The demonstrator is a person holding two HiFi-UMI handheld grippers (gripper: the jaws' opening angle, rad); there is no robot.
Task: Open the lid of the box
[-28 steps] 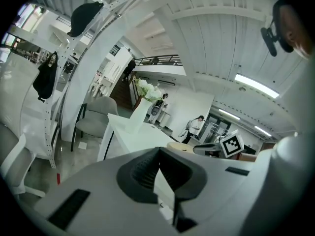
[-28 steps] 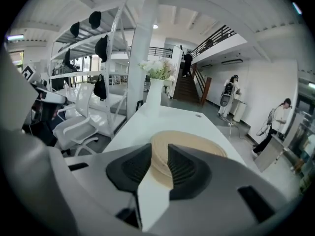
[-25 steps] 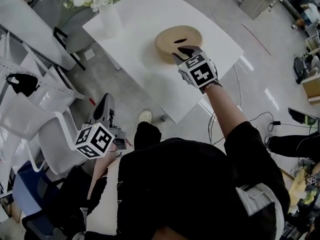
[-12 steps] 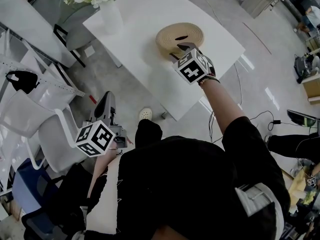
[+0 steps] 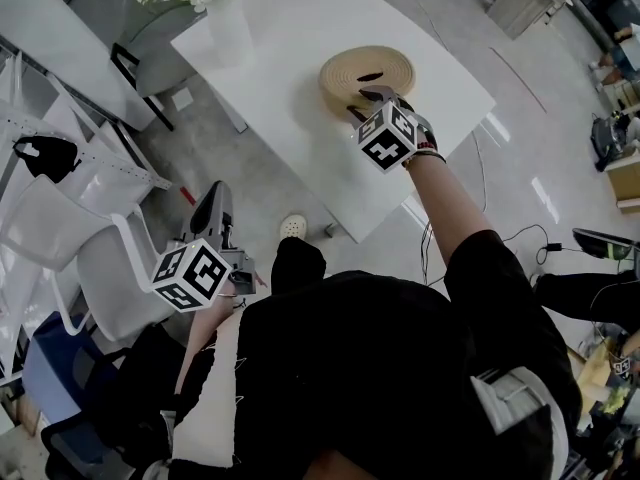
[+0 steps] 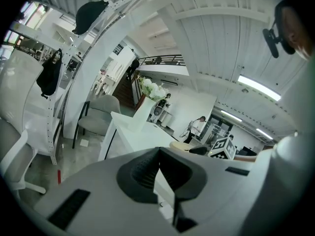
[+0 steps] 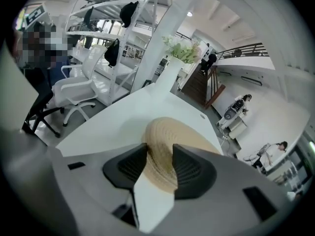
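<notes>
Box (image 5: 368, 71) round, woven, lid seated, on the white surface (image 5: 270, 78) | your right gripper (image 5: 372, 96) at the box's near rim, jaws parted, rim showing between them, contact unclear | left gripper (image 5: 212, 200) well apart from the box, jaws together, empty | right's your nearer hand.

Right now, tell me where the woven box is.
In the head view the woven box sits on the right part of the white table, at the tip of the right gripper, well apart from the flower vase at the left corner.
</notes>
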